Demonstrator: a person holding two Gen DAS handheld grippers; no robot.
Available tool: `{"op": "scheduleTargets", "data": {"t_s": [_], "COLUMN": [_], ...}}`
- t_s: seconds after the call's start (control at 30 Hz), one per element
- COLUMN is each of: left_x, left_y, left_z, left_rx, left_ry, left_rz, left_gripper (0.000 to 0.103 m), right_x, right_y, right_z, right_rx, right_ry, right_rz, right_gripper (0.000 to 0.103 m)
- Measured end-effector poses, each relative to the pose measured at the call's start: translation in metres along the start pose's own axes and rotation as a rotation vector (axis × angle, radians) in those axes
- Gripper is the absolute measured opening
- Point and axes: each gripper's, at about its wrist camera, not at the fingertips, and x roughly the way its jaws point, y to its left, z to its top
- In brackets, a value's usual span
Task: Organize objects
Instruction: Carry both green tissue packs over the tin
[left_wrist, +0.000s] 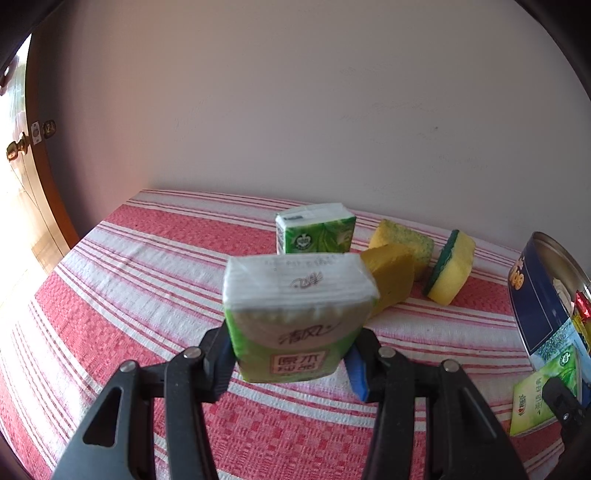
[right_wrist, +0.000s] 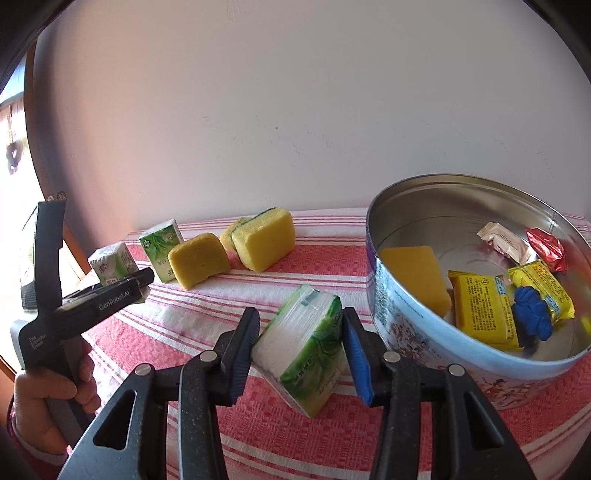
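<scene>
My left gripper (left_wrist: 291, 354) is shut on a green tissue pack (left_wrist: 295, 314) and holds it above the red striped cloth; it also shows in the right wrist view (right_wrist: 110, 264). My right gripper (right_wrist: 299, 350) is shut on another green tissue pack (right_wrist: 303, 347), tilted, just left of the round tin (right_wrist: 461, 360). A third tissue pack (left_wrist: 316, 229) (right_wrist: 162, 249) stands at the back. Three yellow sponges (left_wrist: 391, 277) (left_wrist: 450, 267) (right_wrist: 264, 238) lie beside it.
The tin holds a yellow sponge (right_wrist: 417, 278), yellow snack packets (right_wrist: 480, 306), a blue item (right_wrist: 532, 312) and wrapped sweets (right_wrist: 546, 249). A white wall (left_wrist: 295, 110) stands behind the table. A wooden door (left_wrist: 22, 147) is at the left.
</scene>
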Motion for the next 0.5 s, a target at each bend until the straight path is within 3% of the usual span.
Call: {"op": "scheduleTargets", "data": {"t_s": [0.07,0.13,0.5], "left_x": [0.000,0.000,0.002], "left_y": [0.000,0.000,0.003], "left_z": [0.000,0.000,-0.001], "left_rx": [0.001,0.004,0.002], "left_ry": [0.002,-0.001,-0.011], "left_rz": [0.001,0.002,0.001], "left_gripper": [0.050,0.050,0.050], "right_x": [0.004,0.007,0.016], "right_y": [-0.010,-0.019,-0.033], "right_z": [-0.010,-0.015,-0.013], "right_rx": [0.031,0.086,0.186], "right_ry": [0.086,0.124,0.099], "right_rz": [0.017,0.046,0.083], "right_gripper": [0.048,0.035,0.029]}}
